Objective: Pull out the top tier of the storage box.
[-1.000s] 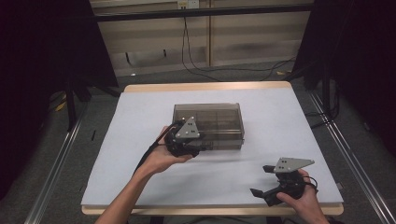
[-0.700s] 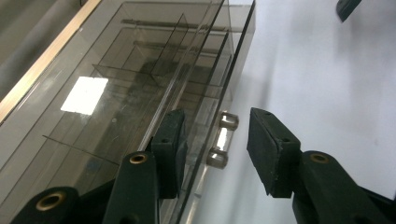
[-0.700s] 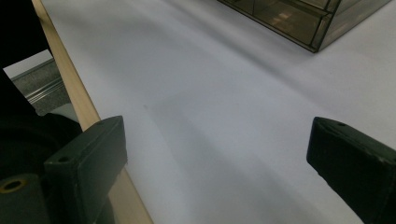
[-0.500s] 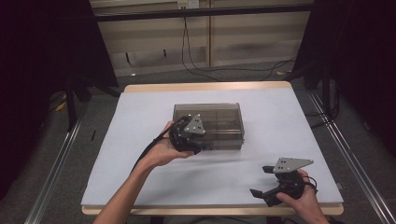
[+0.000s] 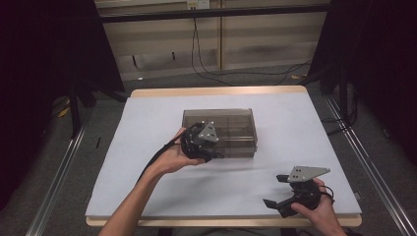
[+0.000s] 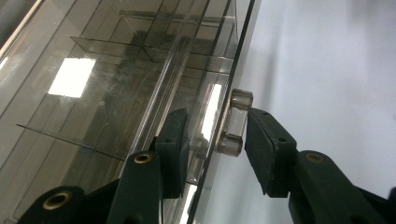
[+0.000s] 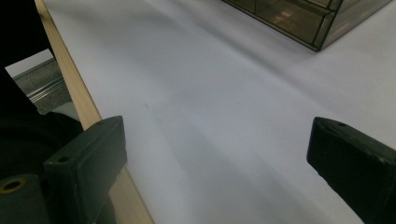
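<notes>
the left gripper (image 5: 200, 141) and right gripper (image 5: 295, 192) are black, each topped by a grey three-cornered plate with small screws. behind the jaws a black cable trails along each bare forearm. the jaws are flat dark blocks, with brass-ringed pivots just below them.

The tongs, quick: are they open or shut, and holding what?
Left tongs: around the clear box's handle; whether they grip it cannot be told.
Right tongs: open, holding nothing.

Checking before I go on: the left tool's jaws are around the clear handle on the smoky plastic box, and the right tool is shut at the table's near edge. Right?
Not quite. The right tool is open, its jaws wide apart over the white table in the right gripper view. The left tool does straddle the clear handle of the box.
</notes>
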`<state>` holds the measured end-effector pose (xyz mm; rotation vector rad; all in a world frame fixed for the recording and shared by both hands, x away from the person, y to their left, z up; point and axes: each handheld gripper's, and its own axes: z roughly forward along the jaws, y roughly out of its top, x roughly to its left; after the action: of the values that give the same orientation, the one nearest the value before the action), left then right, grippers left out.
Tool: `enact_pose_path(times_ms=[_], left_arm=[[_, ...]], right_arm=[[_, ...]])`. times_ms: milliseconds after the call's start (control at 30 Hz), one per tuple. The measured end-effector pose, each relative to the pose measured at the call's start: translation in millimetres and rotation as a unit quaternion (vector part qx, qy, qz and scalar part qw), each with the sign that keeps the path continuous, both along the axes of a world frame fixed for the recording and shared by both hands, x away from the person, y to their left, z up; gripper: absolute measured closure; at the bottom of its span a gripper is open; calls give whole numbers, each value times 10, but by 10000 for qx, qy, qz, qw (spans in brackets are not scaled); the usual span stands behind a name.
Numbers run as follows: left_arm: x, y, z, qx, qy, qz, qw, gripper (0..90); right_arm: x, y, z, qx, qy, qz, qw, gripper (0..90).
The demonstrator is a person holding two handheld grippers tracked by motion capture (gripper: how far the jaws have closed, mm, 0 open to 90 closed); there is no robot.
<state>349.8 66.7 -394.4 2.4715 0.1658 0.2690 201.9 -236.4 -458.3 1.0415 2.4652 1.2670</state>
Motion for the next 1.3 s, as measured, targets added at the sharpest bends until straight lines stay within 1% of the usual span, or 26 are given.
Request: enact_pose_path(times_ms=[67,133,167,200,233,367,533,667,700,733,900,933,1033,1133,1300], left_arm=[[10,-2,-2,53,47,-51,10000,600],[7,-10,-16,65,-2,-46,10000,598],[13,-11,-18,96,29,-82,9999,597],[13,-19,-34,88,-2,-82,9999,597],[18,-23,-41,154,12,-97,9998,604],[24,-32,-65,103,-1,-100,9999,609],[17,-41,-70,159,-56,-140,9998,595],[14,-32,-63,131,-71,-210,9997,656],[8,-34,-59,175,-107,-253,9995,669],[0,-37,-60,185,-137,-233,9995,675],[2,-35,-64,158,-126,-266,9994,681],[1,-34,-59,196,-135,-301,9993,682],[-3,-35,-61,187,-132,-315,9992,685],[-6,-41,-49,258,-148,-368,9989,689],[-27,-50,-46,245,-139,-418,9987,699]], right_arm=[[-2,1,2,-14,-1,3,10000,49],[-3,1,2,-12,-7,-4,10000,49],[-4,0,2,-12,-4,-12,10000,49],[-3,-1,3,-11,0,-13,10000,49],[-2,-1,1,4,2,-5,10000,49],[-2,-1,2,4,5,-6,10000,49],[-3,-1,2,-13,3,-1,10000,49],[-1,-1,2,-18,3,6,10000,49],[-1,1,1,-16,0,1,10000,49],[0,1,0,-19,-1,-2,10000,49],[0,6,-2,-19,1,-1,10000,49],[-1,5,0,-16,5,-4,10000,49],[1,2,-1,-12,14,-4,10000,49],[0,6,-2,-14,28,2,10000,49],[2,6,-3,-1,31,5,10000,49]])
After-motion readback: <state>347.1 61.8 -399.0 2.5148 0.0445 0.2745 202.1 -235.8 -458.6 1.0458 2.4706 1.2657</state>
